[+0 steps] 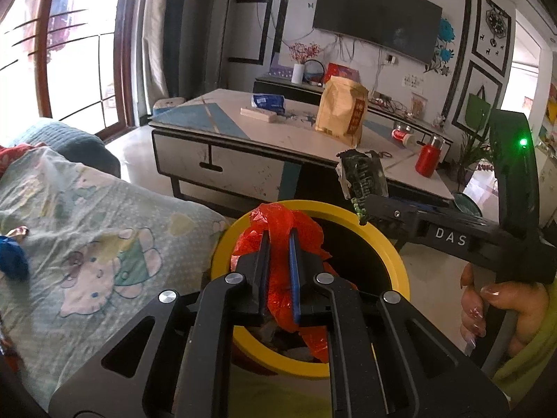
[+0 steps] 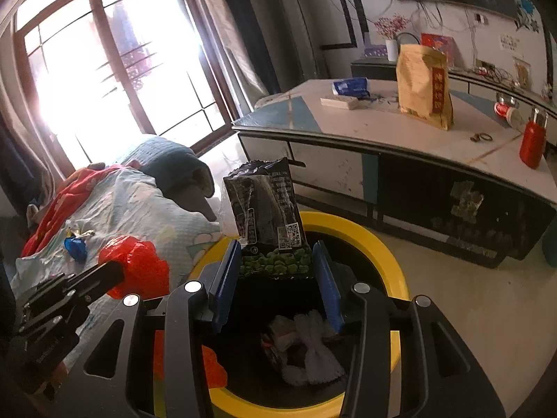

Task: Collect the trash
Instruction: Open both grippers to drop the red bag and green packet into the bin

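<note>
A yellow-rimmed trash bin (image 1: 397,254) (image 2: 379,240) stands on the floor beside the sofa. My left gripper (image 1: 278,240) is shut on a crumpled red plastic bag (image 1: 278,278) (image 2: 139,264) and holds it over the bin's near rim. My right gripper (image 2: 276,257) (image 1: 360,209) holds a black snack wrapper with green peas printed on it (image 2: 268,209) (image 1: 363,174) upright between its blue pads, over the bin. White crumpled paper and other trash (image 2: 310,345) lie inside the bin. A blue wrapper (image 2: 75,247) (image 1: 12,256) lies on the sofa.
The sofa with a cartoon-print cover (image 1: 104,237) is on the left. A low coffee table (image 1: 278,132) behind the bin holds a tan paper bag (image 1: 343,111), a blue packet (image 1: 268,102), a red bottle (image 1: 428,158) and a jar (image 1: 403,136).
</note>
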The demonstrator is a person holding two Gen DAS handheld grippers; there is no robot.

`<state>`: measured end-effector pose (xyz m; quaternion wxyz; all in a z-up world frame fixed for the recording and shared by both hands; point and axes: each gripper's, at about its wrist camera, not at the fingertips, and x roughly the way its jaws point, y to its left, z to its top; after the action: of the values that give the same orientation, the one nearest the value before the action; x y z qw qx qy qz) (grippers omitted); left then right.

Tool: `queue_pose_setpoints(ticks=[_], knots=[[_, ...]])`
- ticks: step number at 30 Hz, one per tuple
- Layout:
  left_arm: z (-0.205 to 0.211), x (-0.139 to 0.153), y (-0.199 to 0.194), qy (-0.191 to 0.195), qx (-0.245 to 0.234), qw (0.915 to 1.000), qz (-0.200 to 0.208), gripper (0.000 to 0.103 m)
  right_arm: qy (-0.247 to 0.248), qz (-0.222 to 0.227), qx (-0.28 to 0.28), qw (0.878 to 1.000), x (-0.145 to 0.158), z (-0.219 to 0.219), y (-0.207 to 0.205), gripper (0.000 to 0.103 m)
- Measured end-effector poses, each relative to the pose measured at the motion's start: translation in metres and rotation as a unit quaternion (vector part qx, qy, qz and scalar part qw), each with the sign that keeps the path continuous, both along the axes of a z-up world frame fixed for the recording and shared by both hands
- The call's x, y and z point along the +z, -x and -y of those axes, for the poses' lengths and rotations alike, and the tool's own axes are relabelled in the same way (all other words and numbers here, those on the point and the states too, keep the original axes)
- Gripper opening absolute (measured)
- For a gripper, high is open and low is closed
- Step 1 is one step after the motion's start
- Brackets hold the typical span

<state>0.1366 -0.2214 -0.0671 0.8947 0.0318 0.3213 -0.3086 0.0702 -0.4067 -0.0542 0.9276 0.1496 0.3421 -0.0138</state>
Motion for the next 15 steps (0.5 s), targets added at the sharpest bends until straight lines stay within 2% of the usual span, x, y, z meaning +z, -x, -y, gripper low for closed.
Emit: queue_pose_setpoints(ticks=[10, 12, 13, 14, 15], knots=[[0.011, -0.015, -0.015, -0.001, -0.008, 0.9995, -0.031, 0.006, -0.01, -0.018, -0.009, 1.0, -0.01, 0.009, -0.003, 0.042], [0.012, -0.016, -0.017, 0.006, -0.015, 0.9992, -0.036, 0.018, -0.012, -0.021, -0.011, 1.0, -0.012, 0.01, -0.004, 0.042], [0.011, -0.016, -0.017, 0.009, -0.015, 0.9991, -0.038, 0.033, -0.014, -0.022, -0.014, 1.0, -0.012, 0.01, -0.004, 0.043], [0.011, -0.017, -0.017, 0.014, -0.016, 0.9989, -0.041, 0.044, -0.014, -0.021, -0.016, 1.0, -0.012, 0.01, -0.003, 0.044], [0.01, -0.017, -0.017, 0.018, -0.016, 0.9987, -0.045, 0.047, -0.014, -0.02, -0.018, 1.0, -0.012, 0.011, -0.003, 0.048]])
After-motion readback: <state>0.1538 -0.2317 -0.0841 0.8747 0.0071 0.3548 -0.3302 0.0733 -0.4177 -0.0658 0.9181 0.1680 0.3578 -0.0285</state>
